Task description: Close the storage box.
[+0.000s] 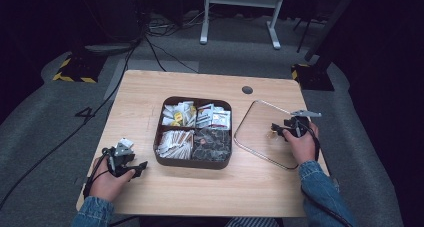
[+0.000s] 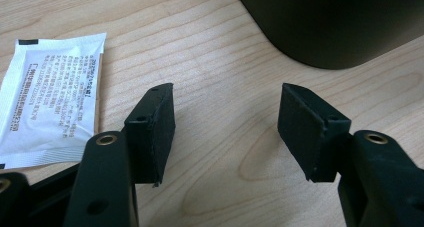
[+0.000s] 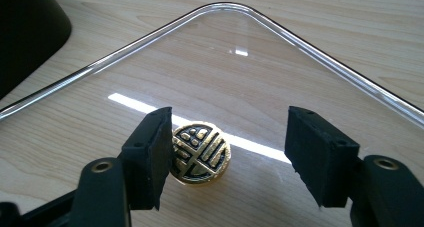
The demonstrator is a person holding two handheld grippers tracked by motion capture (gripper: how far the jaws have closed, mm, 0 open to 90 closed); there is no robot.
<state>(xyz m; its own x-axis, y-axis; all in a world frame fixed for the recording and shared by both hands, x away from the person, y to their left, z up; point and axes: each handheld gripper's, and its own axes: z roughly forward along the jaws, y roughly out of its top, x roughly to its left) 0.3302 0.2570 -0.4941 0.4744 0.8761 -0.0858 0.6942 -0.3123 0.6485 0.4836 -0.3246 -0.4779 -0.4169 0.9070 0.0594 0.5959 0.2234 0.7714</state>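
High view: I had the clear lid [image 1: 260, 132] flat on the table [image 1: 150, 92], right of the dark tray [image 1: 193, 163], turned cornerwise, its long diagonal running from far-left to near-right. R gripper [image 1: 278, 129] sat over the lid's middle, pointing left toward the tray, hand behind it, forearm in from bottom right. L gripper [image 1: 140, 168] rested near the table's front-left corner, pointing right, hand wrapped around it.

L gripper view: jaws apart, nothing betw them, bare wood below. White sachet [image 2: 47, 97] lay flat just left of the jaws; tray corner [image 2: 330, 22] ahead.

R gripper view: jaws released, wide. Gold-and-black knob [image 3: 200, 152] on the lid stood betw them, close against the left pad [image 3: 152, 152], well apart from the right pad. Lid corner [image 3: 225, 7] pointed away.
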